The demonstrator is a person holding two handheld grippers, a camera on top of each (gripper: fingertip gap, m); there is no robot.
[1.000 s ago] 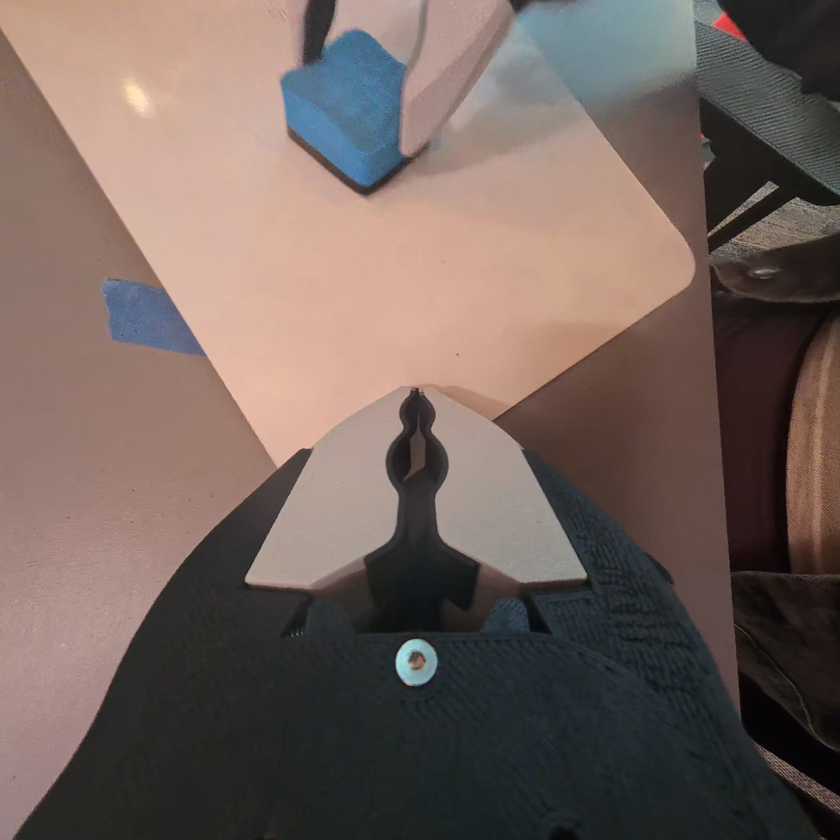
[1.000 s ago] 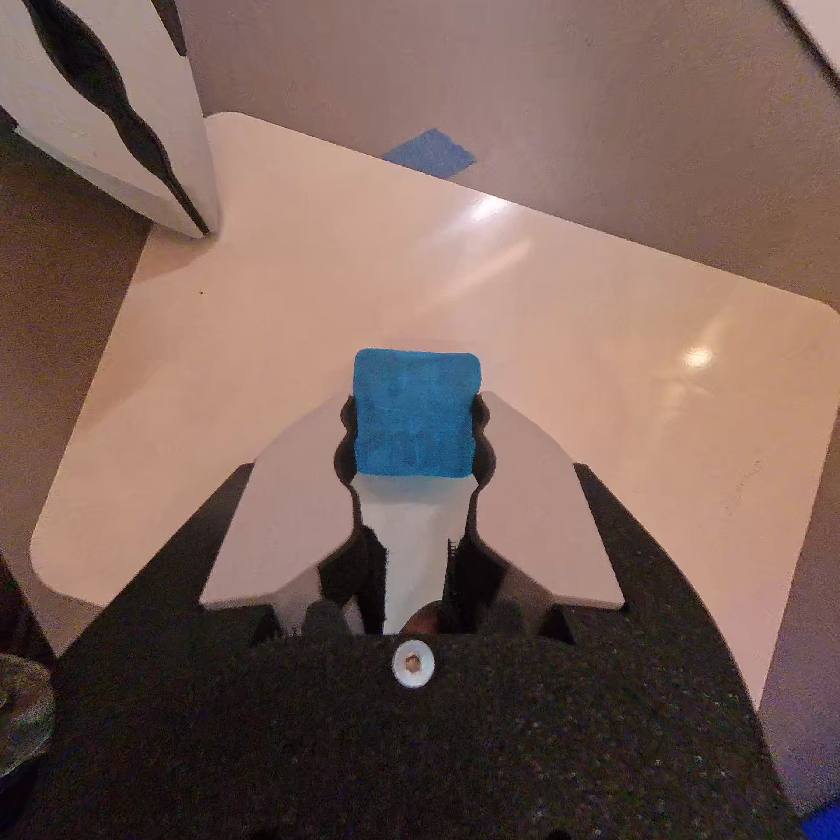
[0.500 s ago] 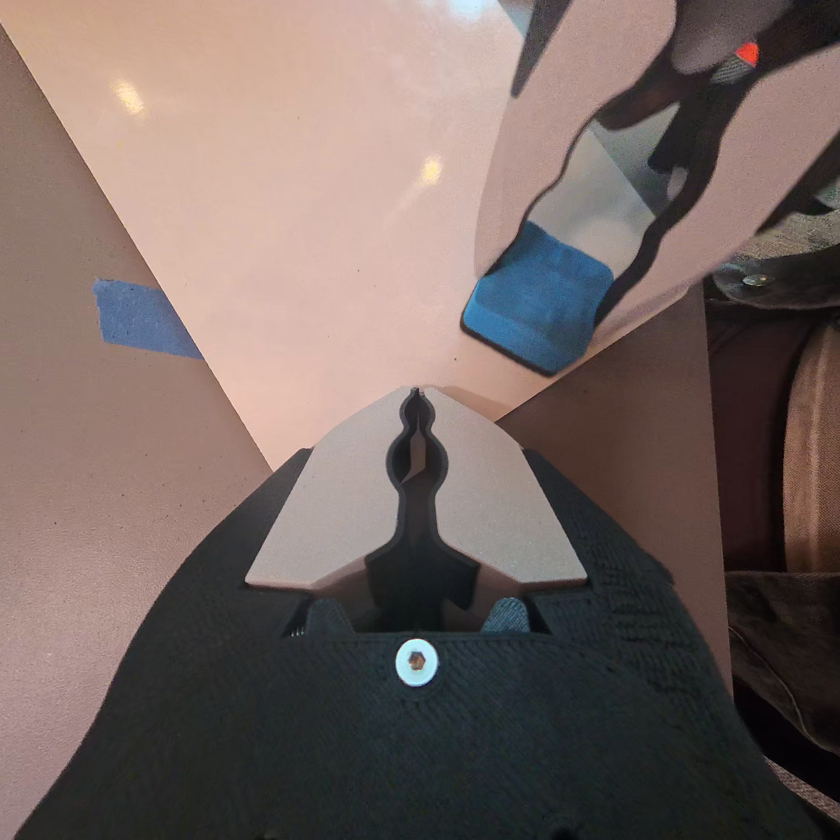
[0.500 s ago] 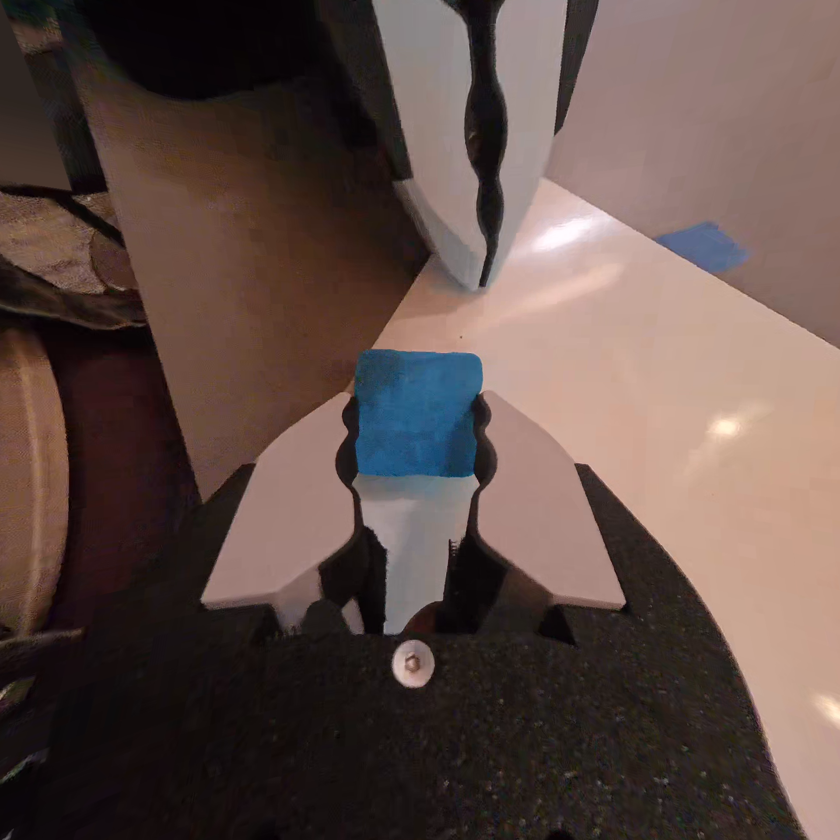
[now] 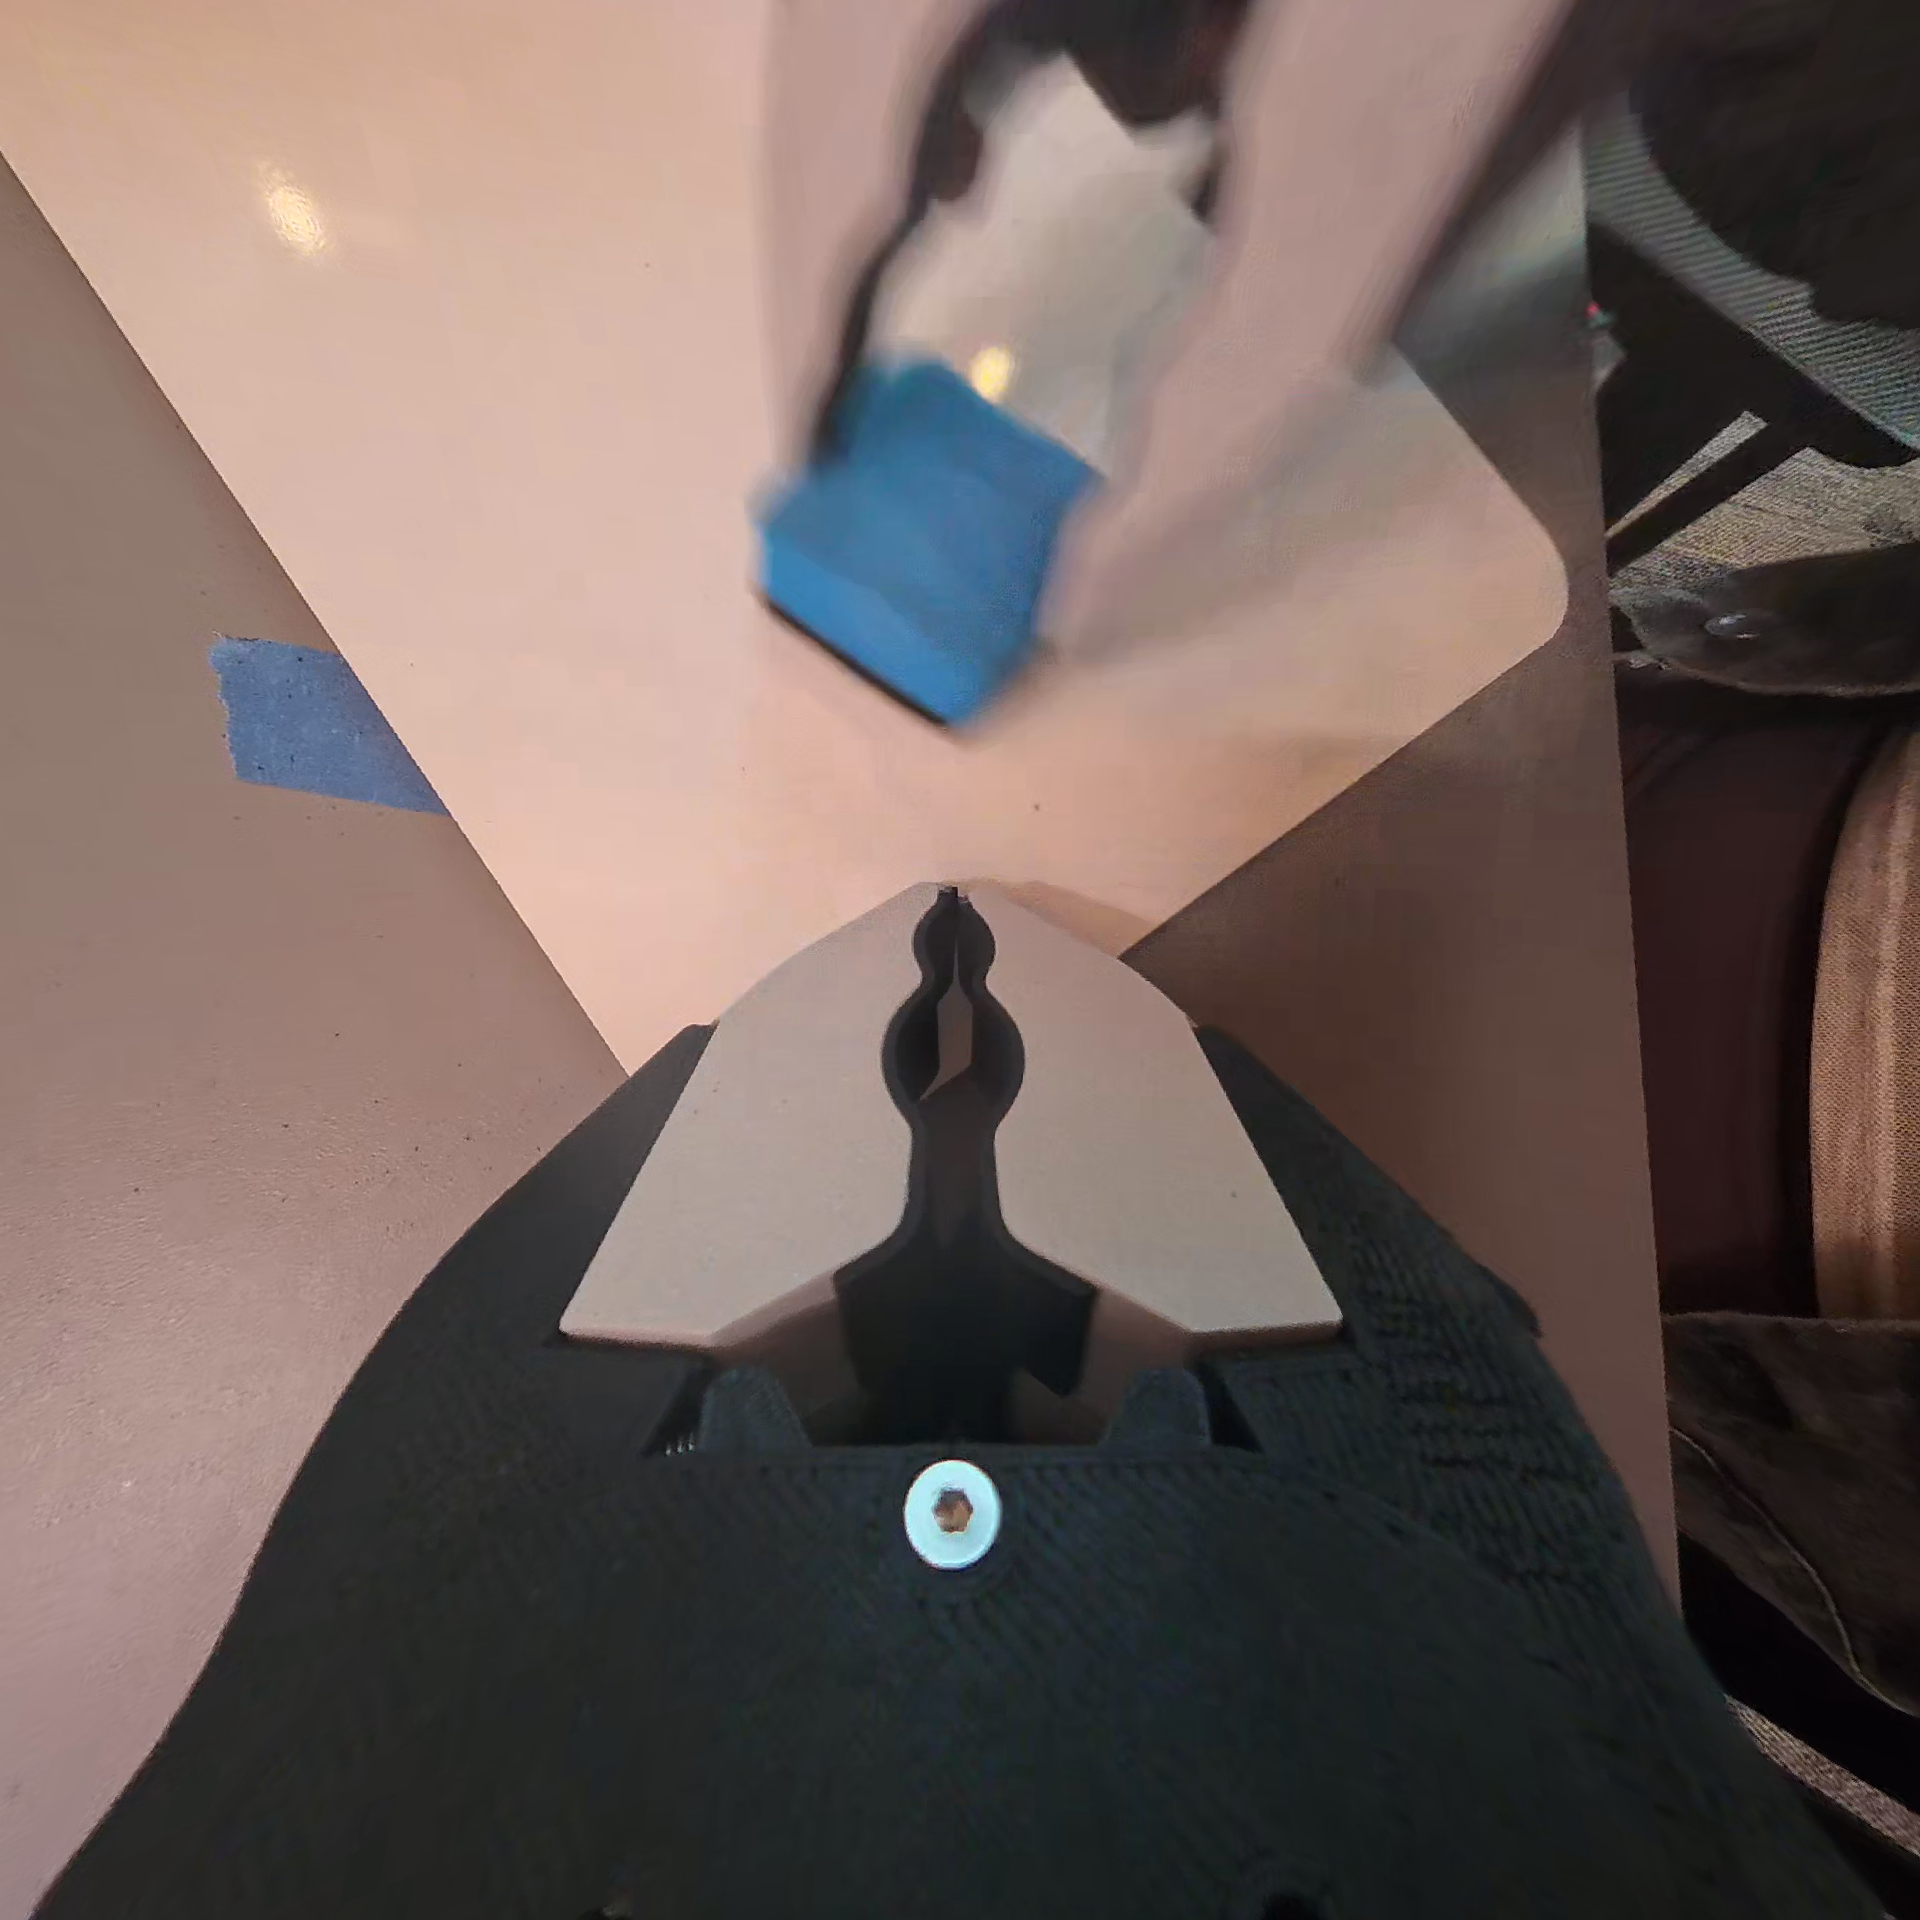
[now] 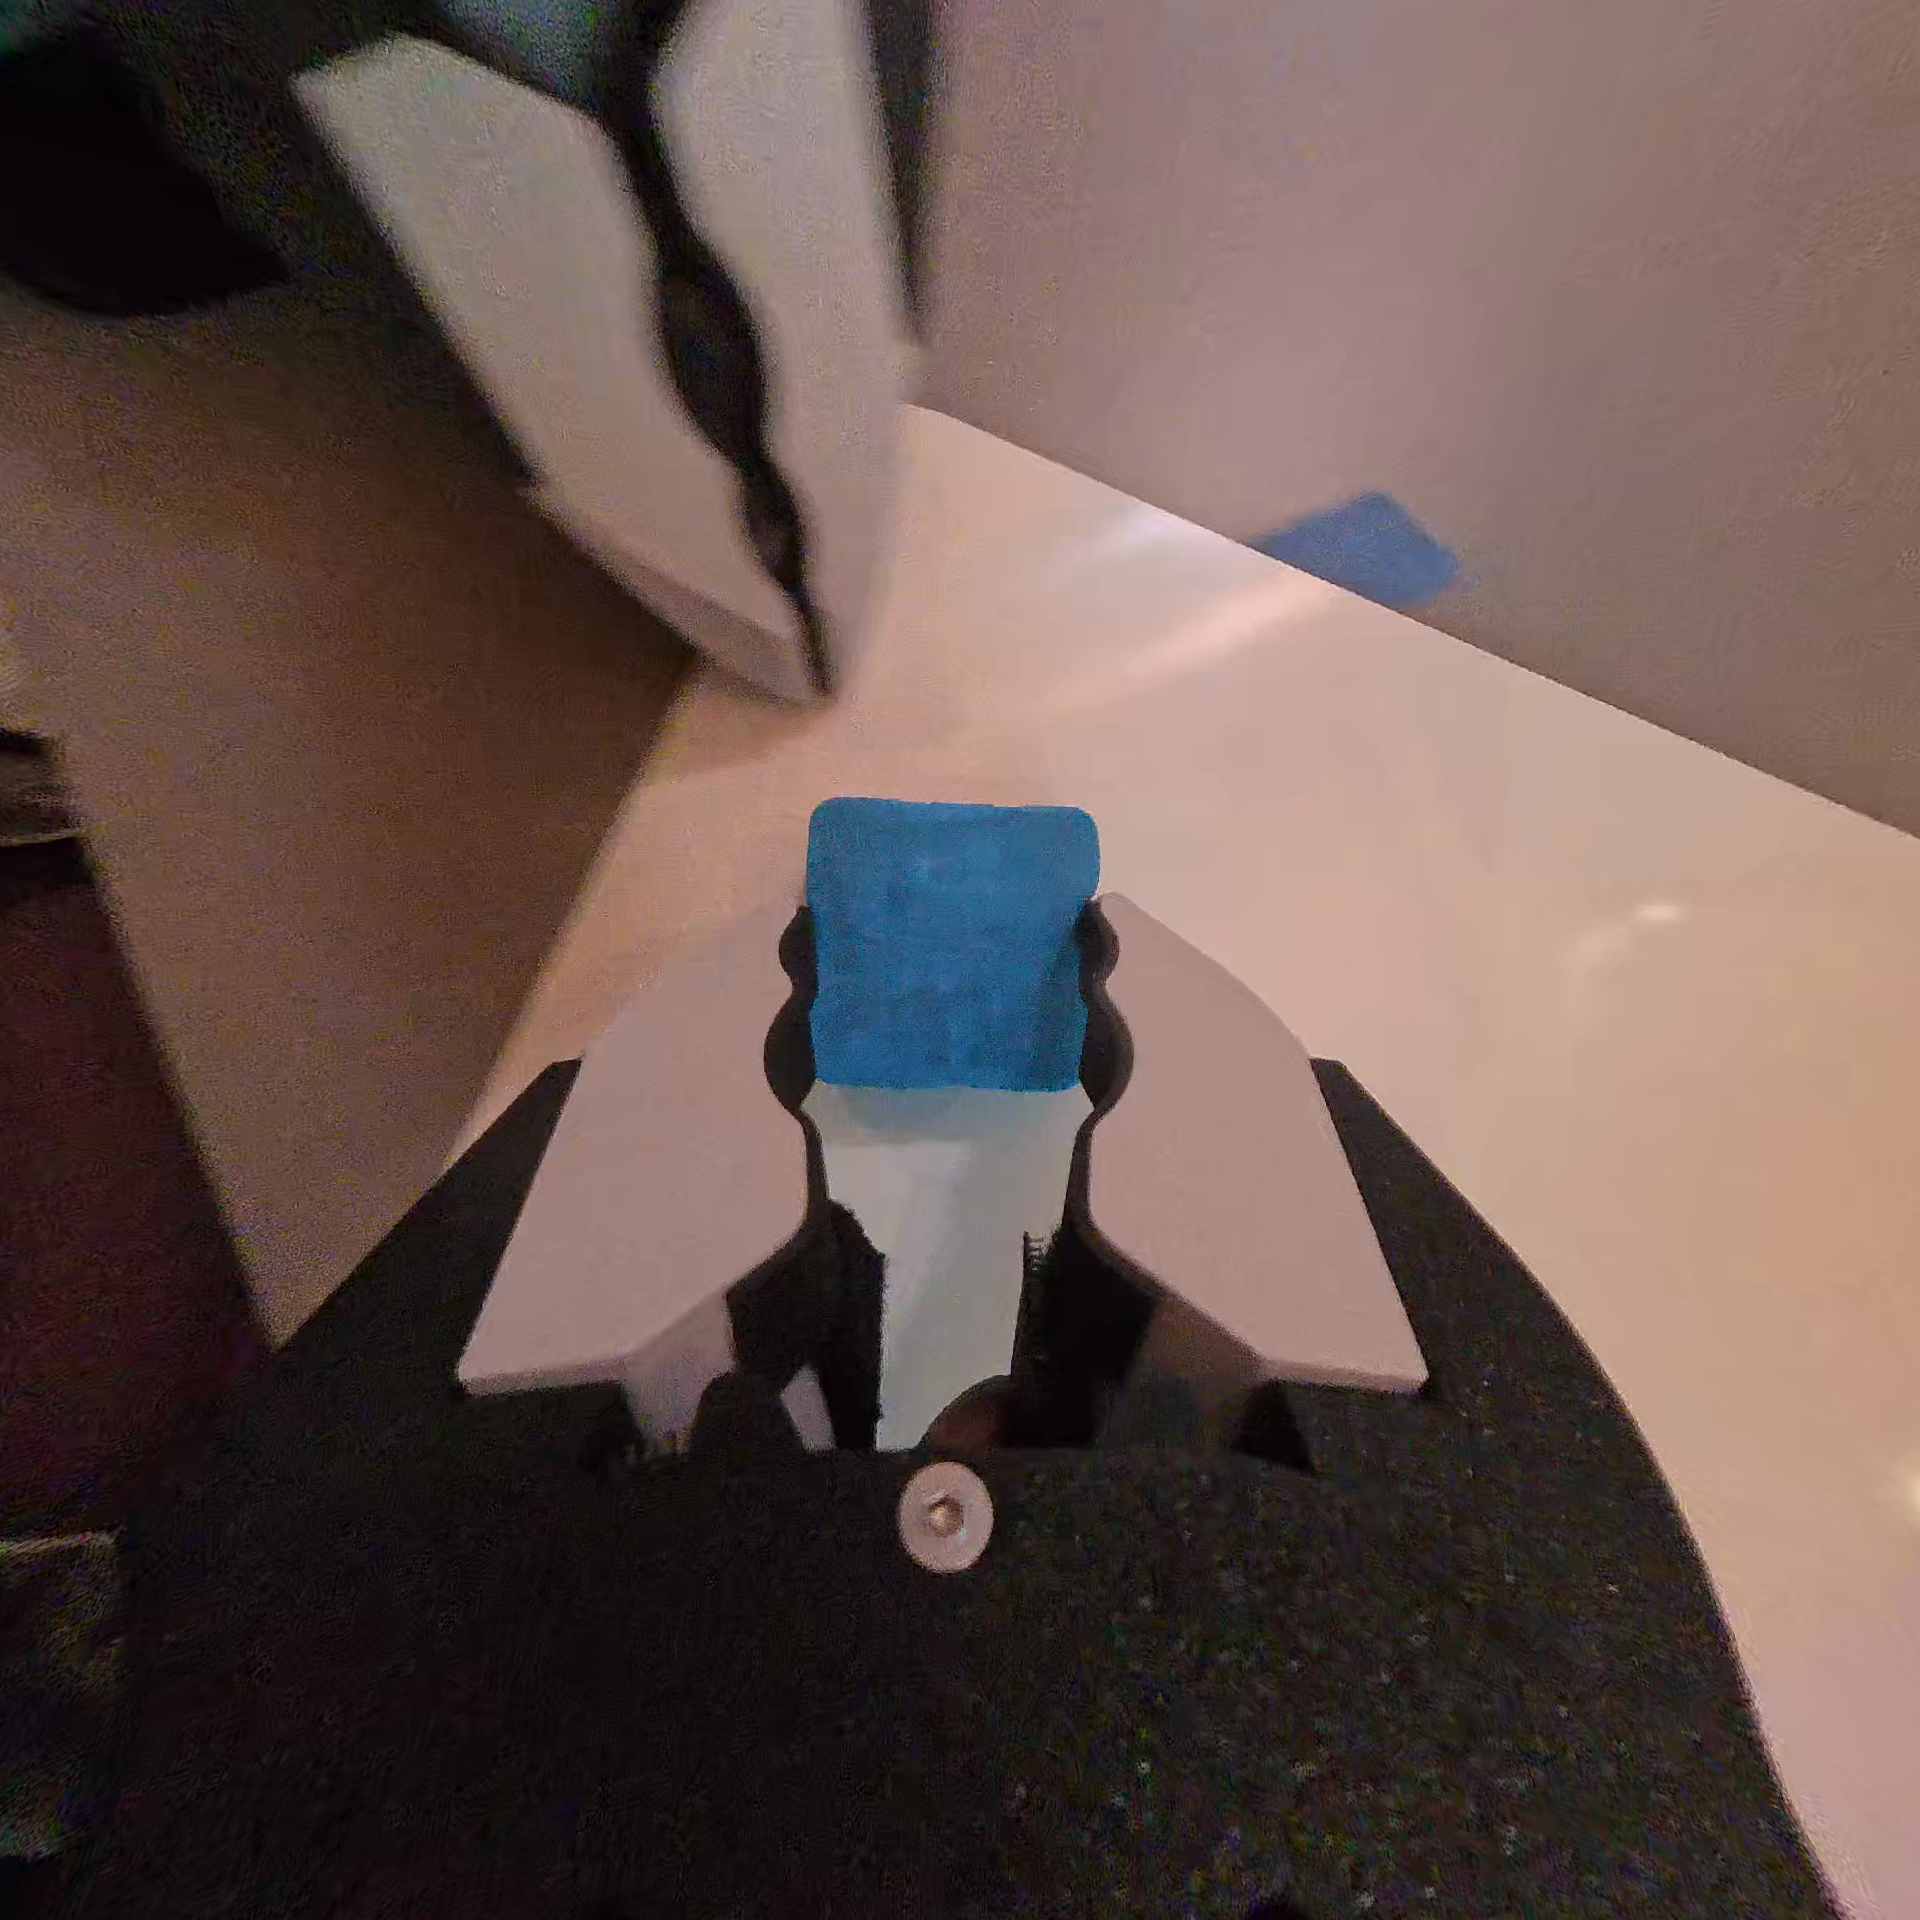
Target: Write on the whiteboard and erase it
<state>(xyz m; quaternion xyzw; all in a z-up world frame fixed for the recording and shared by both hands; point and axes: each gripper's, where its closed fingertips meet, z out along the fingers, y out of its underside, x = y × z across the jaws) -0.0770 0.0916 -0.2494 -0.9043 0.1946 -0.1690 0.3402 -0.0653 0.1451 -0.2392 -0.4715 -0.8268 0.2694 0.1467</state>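
Erasing pass in hand: my right gripper (image 6: 948, 935) has its pads clamped on both sides of the blue eraser (image 6: 951, 945), which sits face-down on the whiteboard (image 6: 1351, 935).

My left gripper (image 5: 951, 896) is closed on nothing, its tips resting at the board's near corner, seemingly pinning it down. I judge the writing done and the wiping under way, since the surface I can see carries no marks. The next move calls for steady downward pressure and strokes that stay inside the board's edges, clear of the left fingers. The left view shows the eraser's dark underside, the rounded far corner and a blue tape strip (image 5: 312, 722) on the table (image 5: 156, 1143); there the right gripper is motion-blurred. The right view shows the pad contact sharply, and the left gripper blurred beyond.
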